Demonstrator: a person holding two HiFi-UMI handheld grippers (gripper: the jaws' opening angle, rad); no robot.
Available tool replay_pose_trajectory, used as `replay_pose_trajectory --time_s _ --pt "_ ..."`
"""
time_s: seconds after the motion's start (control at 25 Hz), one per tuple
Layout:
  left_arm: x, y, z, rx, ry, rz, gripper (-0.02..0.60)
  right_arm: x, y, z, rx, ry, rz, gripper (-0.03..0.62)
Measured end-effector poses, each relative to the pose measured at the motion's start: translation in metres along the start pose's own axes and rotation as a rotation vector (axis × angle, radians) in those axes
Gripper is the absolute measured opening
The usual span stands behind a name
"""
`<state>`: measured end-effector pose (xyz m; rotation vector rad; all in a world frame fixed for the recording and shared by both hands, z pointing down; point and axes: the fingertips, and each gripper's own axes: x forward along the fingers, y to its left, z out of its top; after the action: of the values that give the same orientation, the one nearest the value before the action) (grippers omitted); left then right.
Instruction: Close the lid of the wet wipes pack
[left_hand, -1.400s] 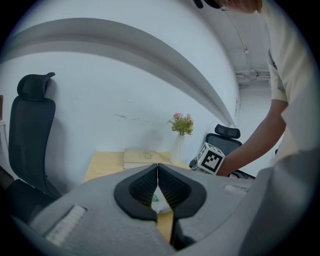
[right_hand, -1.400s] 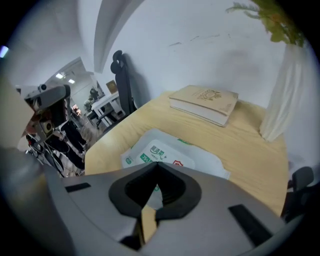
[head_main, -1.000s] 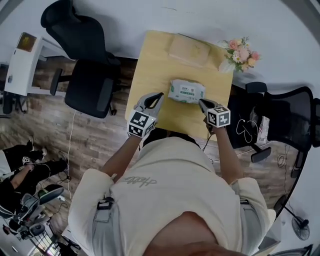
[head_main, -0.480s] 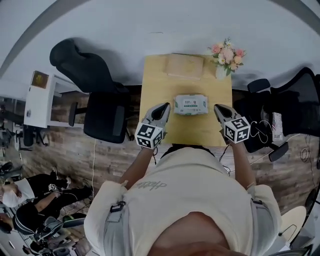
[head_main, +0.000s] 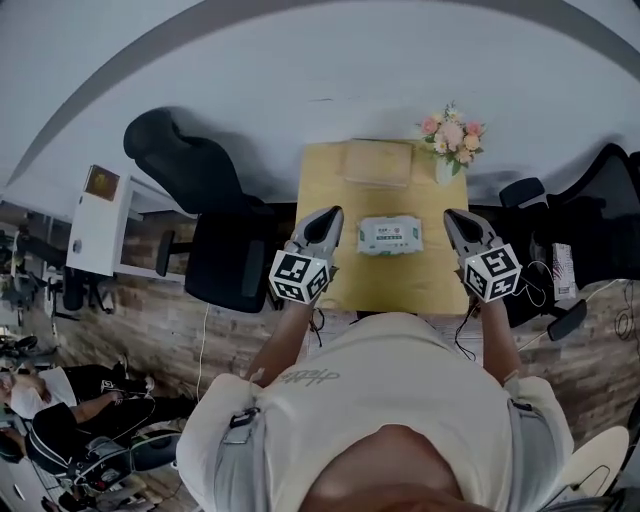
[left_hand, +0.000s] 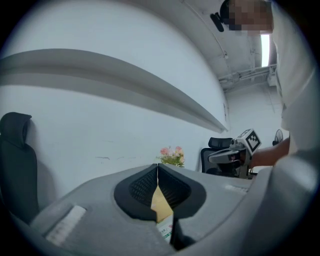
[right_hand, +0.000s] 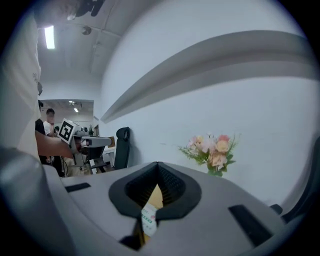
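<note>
The wet wipes pack (head_main: 390, 236), white with green print, lies flat in the middle of the small wooden table (head_main: 330, 285), its top looking flat. My left gripper (head_main: 331, 215) hovers left of the pack and my right gripper (head_main: 453, 217) to its right, both apart from it. Each is shut with nothing held. In the left gripper view the black pads (left_hand: 145, 187) meet at the tip, and a sliver of the pack (left_hand: 166, 231) shows below them. The right gripper view shows the same: closed pads (right_hand: 170, 187) and a strip of the pack (right_hand: 148, 219).
A tan parcel (head_main: 378, 162) lies at the table's far edge, with a vase of flowers (head_main: 452, 138) at the far right corner. Black office chairs stand left (head_main: 215, 245) and right (head_main: 590, 205) of the table. A white cabinet (head_main: 98, 220) is farther left.
Both grippers have drawn back from the sides of the pack and spread outward. The head view has risen, so the table looks smaller.
</note>
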<state>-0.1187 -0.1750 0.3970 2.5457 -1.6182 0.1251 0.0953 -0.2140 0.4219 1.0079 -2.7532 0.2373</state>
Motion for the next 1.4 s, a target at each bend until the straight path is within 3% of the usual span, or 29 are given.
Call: replay_pose_trajectory --time_s 0.4,0.68,0.88,1.4 --pt "-0.008 0.013 0.061 0.057 -0.082 0.019 0.018 -0.022 -0.014 0.072 -0.033 -0.158 -0.060 0.003" --pt "-0.010 0.018 0.084 0.103 -0.117 0.014 0.018 -0.027 -0.014 0.111 -0.065 -0.252 -0.085 0.003" --pt "-0.014 0.028 0.101 0.136 -0.140 0.031 0.018 -0.028 -0.006 0.119 -0.106 -0.257 -0.092 0.003" --pt "-0.011 0.024 0.083 0.066 -0.132 0.000 0.018 -0.019 -0.004 0.107 -0.093 -0.211 -0.122 0.003"
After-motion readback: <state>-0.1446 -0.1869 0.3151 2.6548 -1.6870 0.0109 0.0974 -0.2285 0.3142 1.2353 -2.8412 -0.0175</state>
